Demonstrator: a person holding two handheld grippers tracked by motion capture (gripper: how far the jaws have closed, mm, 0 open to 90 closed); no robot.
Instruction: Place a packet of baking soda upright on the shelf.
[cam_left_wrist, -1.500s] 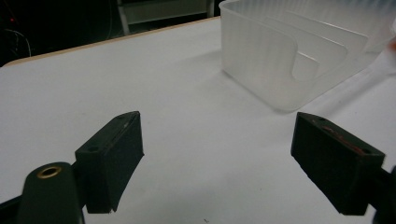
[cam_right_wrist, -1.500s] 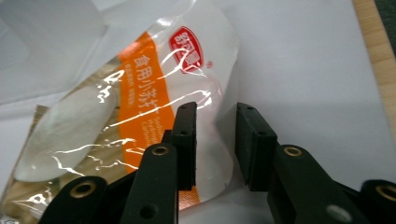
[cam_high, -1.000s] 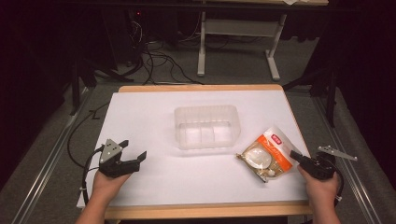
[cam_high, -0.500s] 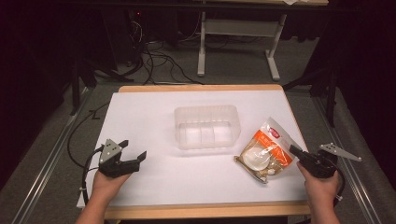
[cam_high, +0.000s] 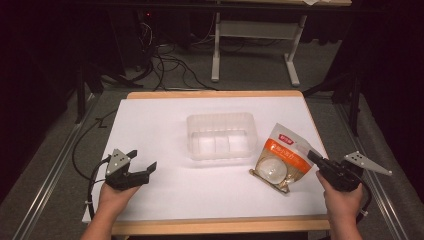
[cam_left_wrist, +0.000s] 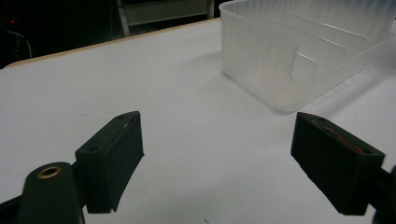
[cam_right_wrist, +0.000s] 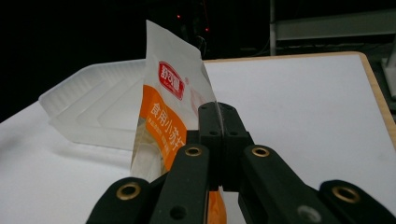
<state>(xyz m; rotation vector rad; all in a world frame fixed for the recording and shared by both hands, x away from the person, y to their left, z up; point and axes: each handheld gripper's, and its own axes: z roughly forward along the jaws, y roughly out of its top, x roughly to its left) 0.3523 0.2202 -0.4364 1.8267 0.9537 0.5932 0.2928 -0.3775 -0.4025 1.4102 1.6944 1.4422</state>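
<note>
The right gripper (cam_right_wrist: 219, 116) has its 2 jaws clamped on the edge of an orange-and-white pouch (cam_high: 281, 159), tilted up just beside a clear plastic tub (cam_high: 221, 136) at the table's (cam_high: 165, 115) middle. The left gripper (cam_high: 141, 167) rests with jaws spread, bare white tabletop before it, the tub well apart.

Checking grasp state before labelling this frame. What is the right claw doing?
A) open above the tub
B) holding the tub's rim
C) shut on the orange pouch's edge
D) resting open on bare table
C: the right claw has its jaws pressed together on the orange pouch.
</note>
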